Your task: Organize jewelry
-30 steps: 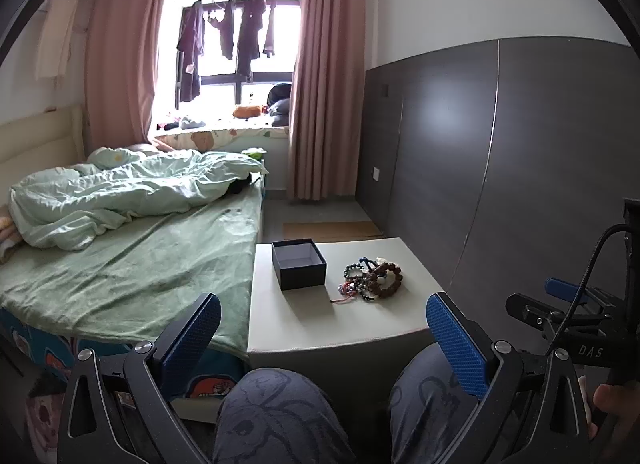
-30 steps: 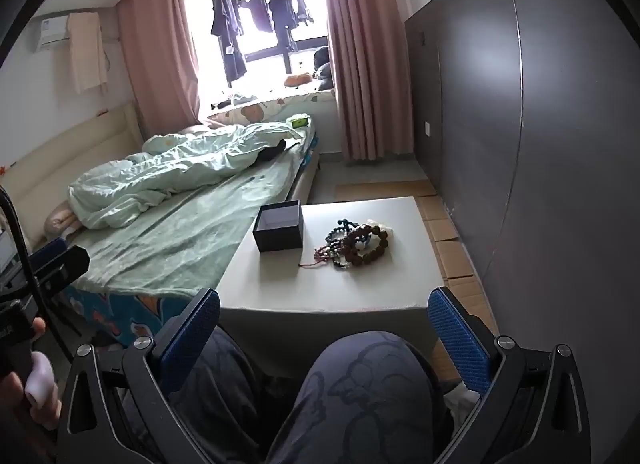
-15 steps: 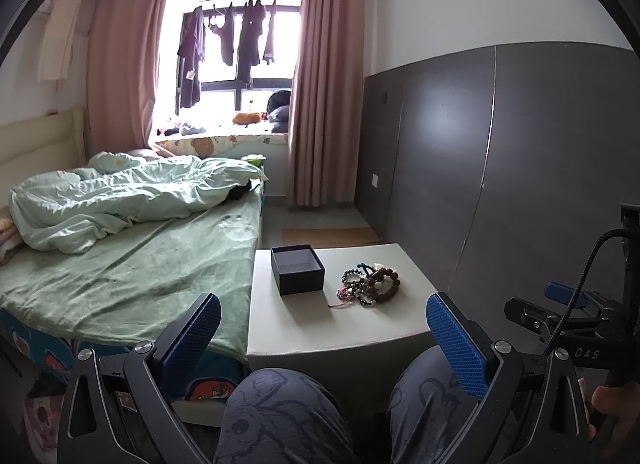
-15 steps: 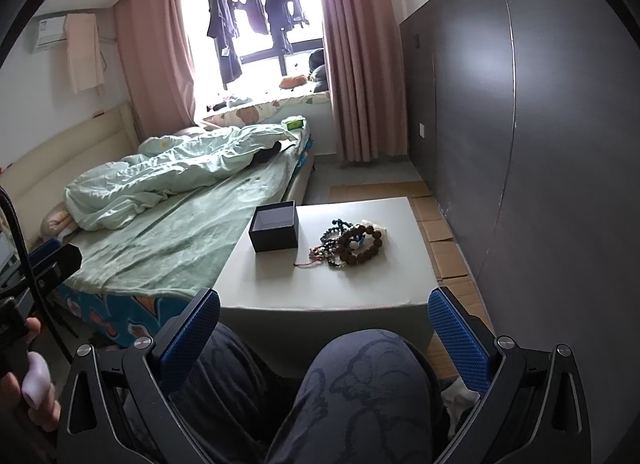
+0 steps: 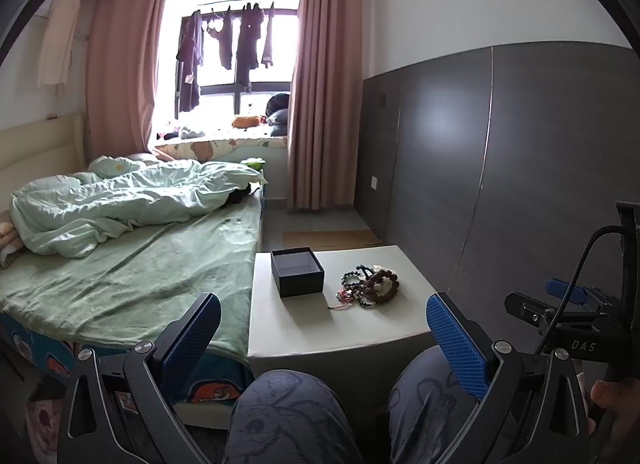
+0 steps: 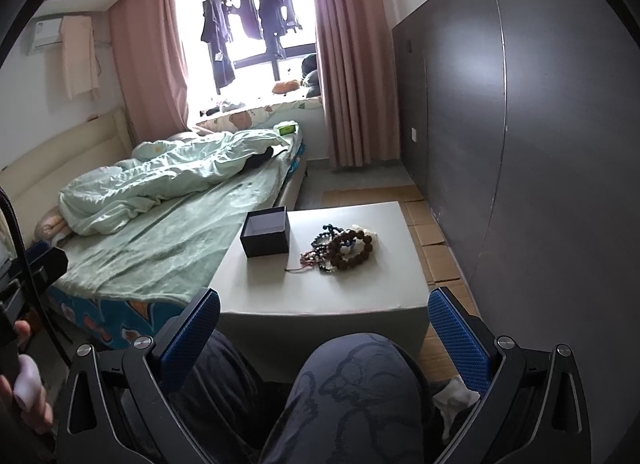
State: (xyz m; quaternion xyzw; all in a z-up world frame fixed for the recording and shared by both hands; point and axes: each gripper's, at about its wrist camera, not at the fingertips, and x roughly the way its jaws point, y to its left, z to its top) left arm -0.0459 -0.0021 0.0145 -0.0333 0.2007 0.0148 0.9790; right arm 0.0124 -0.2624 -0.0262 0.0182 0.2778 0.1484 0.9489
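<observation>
A pile of bead bracelets (image 5: 370, 286) (image 6: 340, 250) lies on a small white table (image 5: 360, 328) (image 6: 360, 288). An open dark box (image 5: 297, 272) (image 6: 266, 234), empty inside, stands to the left of the pile. My left gripper (image 5: 322, 338) is open and empty, held well back from the table above the person's knees. My right gripper (image 6: 324, 328) is open and empty too, also short of the table's near edge. The right gripper also shows at the right edge of the left wrist view (image 5: 560, 304).
A bed with green sheets (image 5: 132, 264) (image 6: 168, 232) touches the table's left side. A dark wall panel (image 5: 520, 167) (image 6: 540, 143) runs along the right. The person's knees (image 5: 288, 416) (image 6: 352, 392) sit in front of the table. Cardboard (image 6: 432, 232) lies on the floor.
Both cameras have tilted and shifted slightly, so the table and jewelry sit a little differently in view. Nothing on the table has moved. Both grippers stay open.
</observation>
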